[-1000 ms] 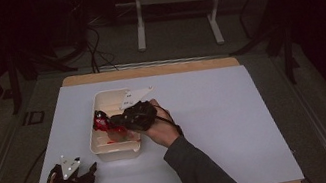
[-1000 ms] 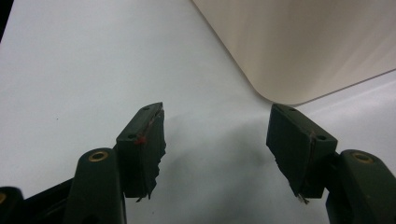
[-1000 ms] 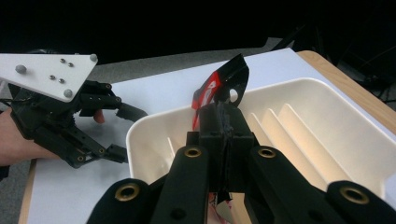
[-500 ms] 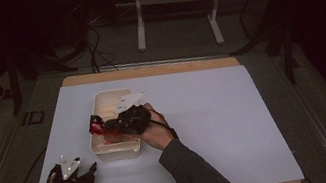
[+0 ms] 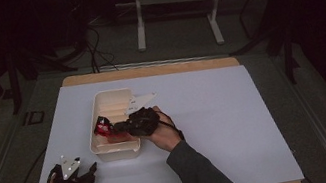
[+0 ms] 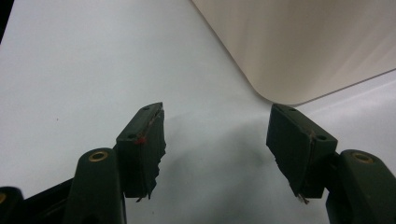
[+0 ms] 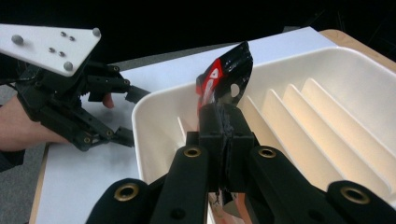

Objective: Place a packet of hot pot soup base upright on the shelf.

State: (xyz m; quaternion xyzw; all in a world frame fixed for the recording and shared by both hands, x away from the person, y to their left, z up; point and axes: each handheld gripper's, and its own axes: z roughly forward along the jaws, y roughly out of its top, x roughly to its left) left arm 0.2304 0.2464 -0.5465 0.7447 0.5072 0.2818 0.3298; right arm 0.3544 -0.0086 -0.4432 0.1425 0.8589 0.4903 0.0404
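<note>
Jaws of the right gripper [image 7: 223,122] pinch tight on a red and black packet [image 7: 225,77] over the white tray [image 5: 103,153], while the left gripper [image 6: 215,140] rests wide open on the table [image 5: 235,109] just beside that tray.

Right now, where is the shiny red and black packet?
The packet is pinched in the right tool, held over the near left end of the white ribbed tray in the high view.

Looks like a lab/test room, dimly lit: wood table [image 5: 147,70] w/ white sheet [image 5: 238,124] centre frame, grey carpet [image 5: 3,145] around it, metal stand legs [image 5: 172,13] top centre, loose cables [image 5: 91,43] upper left on floor.
</note>
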